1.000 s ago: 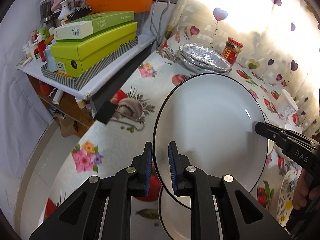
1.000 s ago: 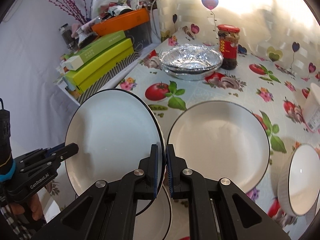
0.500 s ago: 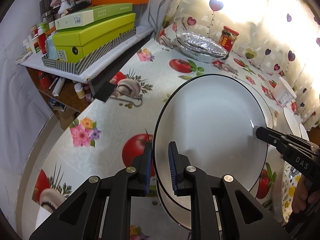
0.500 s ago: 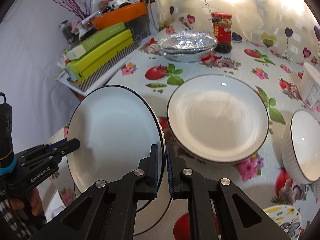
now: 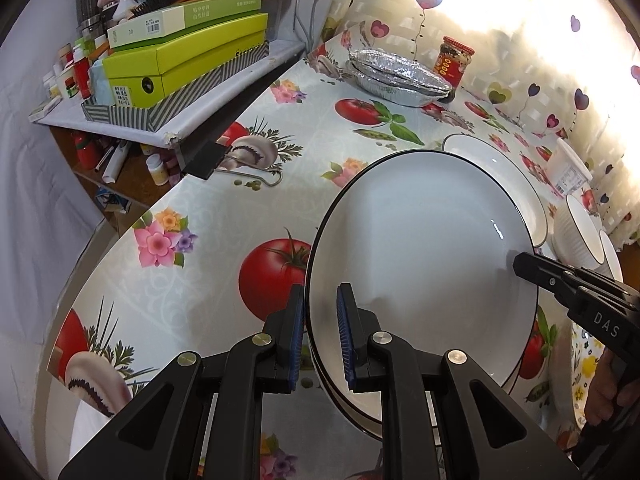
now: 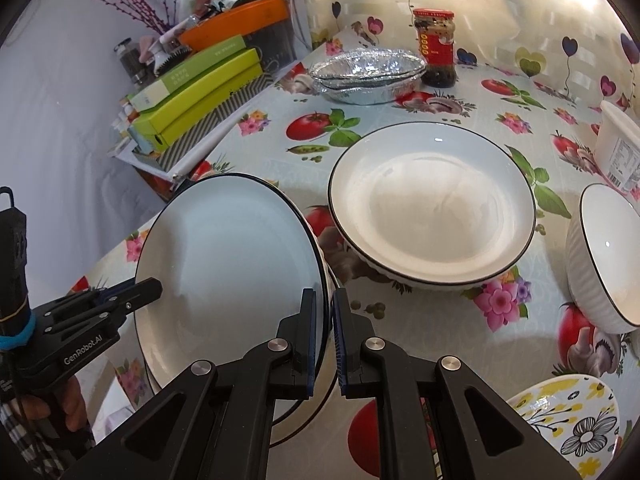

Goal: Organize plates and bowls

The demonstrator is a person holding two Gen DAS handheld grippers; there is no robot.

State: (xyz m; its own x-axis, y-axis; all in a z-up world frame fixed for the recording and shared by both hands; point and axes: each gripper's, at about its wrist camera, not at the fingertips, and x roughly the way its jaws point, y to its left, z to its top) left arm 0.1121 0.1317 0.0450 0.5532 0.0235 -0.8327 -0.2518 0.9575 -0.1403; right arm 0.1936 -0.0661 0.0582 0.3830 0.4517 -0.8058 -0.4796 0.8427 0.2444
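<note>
Both grippers pinching one black-rimmed plate, tilted.
Left gripper (image 5: 320, 332) and right gripper (image 6: 330, 330) clamp opposite rim edges; plate (image 5: 420, 276) held above another plate (image 6: 296, 420), face up; deep bowl (image 6: 432, 204) beyond on table (image 5: 224, 248).

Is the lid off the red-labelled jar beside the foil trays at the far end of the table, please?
No, the jar stands with its red lid on, right of the foil trays.
</note>
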